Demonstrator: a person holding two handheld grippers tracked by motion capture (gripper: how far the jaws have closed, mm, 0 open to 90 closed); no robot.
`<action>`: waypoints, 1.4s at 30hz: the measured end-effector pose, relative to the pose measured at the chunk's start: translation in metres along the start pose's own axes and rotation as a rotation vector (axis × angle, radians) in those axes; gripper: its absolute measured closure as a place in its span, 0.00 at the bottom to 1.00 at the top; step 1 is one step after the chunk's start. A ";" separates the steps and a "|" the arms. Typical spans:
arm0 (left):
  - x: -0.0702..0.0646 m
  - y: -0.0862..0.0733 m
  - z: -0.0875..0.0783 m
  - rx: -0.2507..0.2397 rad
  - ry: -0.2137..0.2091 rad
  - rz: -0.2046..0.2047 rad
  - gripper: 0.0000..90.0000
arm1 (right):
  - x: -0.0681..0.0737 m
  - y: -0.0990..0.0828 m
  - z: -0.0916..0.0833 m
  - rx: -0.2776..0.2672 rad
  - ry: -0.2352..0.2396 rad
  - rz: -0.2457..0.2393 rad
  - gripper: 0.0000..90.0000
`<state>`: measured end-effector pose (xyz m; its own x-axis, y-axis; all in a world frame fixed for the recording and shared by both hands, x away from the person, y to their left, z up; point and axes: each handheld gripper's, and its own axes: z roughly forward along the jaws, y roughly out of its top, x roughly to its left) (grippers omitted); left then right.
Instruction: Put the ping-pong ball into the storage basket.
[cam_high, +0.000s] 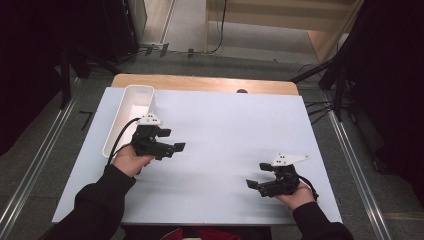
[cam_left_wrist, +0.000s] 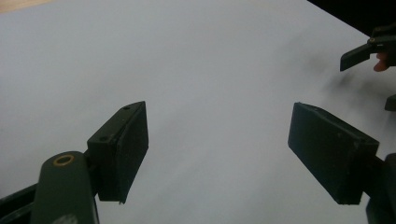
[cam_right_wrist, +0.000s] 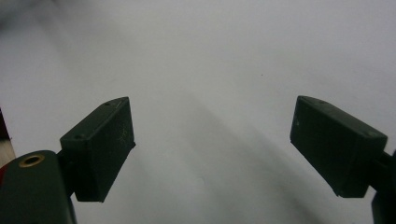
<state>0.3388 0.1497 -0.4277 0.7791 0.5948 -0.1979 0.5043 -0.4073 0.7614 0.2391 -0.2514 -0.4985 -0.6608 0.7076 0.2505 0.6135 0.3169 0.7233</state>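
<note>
At about ten o'clock on the pale blue-white surface lies a long, narrow white plastic bin, an open-topped trough with rounded corners. Its long axis runs from roughly seven o'clock to one o'clock, close to the surface's left edge, with the far end pointing toward the wooden strip at the back. What shows of its inside looks empty.

Just right of the bin's near half, the left hand-held gripper hovers over the surface, its jaws pointing toward three o'clock. In the left gripper view the two black pads stand well apart with nothing between them: open and empty.

Across a wide bare stretch, at about five o'clock, the right hand-held gripper rests low near the front edge, its jaws aimed toward nine o'clock, facing the other one. The right gripper view shows its pads spread wide over bare surface, so it too is open and holds nothing.

Judging from this, the work is either not yet begun or between steps: neither hand-held gripper carries anything, the bin is untouched, and the left one is nearest to it.
</note>
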 end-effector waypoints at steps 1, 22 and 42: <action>0.000 -0.001 0.000 -0.001 -0.001 -0.002 0.23 | 0.000 0.000 0.000 0.001 -0.001 -0.001 0.14; -0.012 -0.025 -0.006 -0.016 -0.046 0.057 0.23 | 0.000 0.000 0.000 -0.002 -0.010 0.011 0.14; -0.017 -0.050 -0.011 -0.004 -0.080 0.078 0.23 | -0.001 0.000 -0.001 0.000 -0.007 0.020 0.14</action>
<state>0.2967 0.1678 -0.4555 0.8433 0.5040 -0.1866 0.4396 -0.4472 0.7790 0.2393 -0.2522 -0.4984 -0.6451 0.7184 0.2602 0.6266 0.3025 0.7183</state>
